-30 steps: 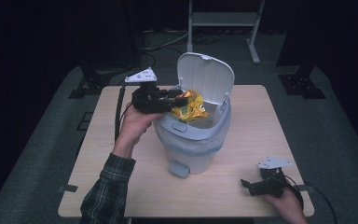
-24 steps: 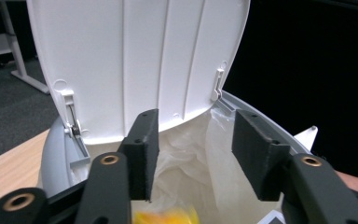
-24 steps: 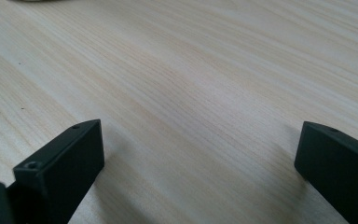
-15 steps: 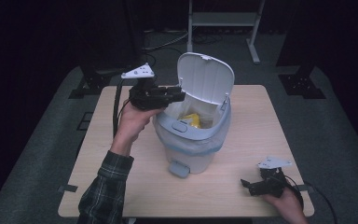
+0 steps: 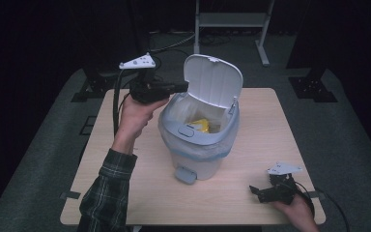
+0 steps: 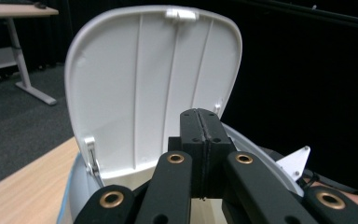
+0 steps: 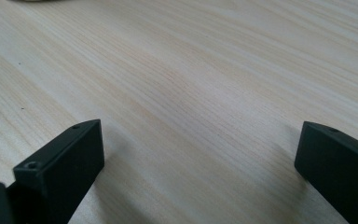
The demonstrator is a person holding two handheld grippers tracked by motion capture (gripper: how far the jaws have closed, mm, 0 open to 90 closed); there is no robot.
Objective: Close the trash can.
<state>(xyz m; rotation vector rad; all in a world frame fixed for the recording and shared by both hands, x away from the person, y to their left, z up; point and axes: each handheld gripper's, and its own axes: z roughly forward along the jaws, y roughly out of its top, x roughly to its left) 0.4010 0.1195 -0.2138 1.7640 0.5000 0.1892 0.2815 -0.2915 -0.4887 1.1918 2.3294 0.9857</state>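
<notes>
A pale blue-grey pedal bin [image 5: 198,150] stands mid-table with its white lid [image 5: 213,81] tipped up and back. A crumpled yellow wrapper [image 5: 201,125] lies inside the bin on its liner. My left gripper [image 5: 182,87] hovers at the bin's left rim beside the lid, shut and with nothing in it. In the left gripper view, the left gripper [image 6: 205,122] points at the lid's inner face [image 6: 149,79], its jaws pressed together. My right gripper [image 5: 254,189] rests on the table at the front right. In its own view the right gripper [image 7: 200,149] is open over bare wood.
The light wood table [image 5: 270,125] has free room on all sides of the bin. The bin's foot pedal [image 5: 186,175] juts toward the front edge. A metal stand frame [image 5: 232,19] and dark floor lie beyond the far edge.
The yellow wrapper, held at the bin's mouth a second ago, has dropped inside. My left gripper has let it go, lifted up and back to the left, and shut. The right gripper stayed put.
</notes>
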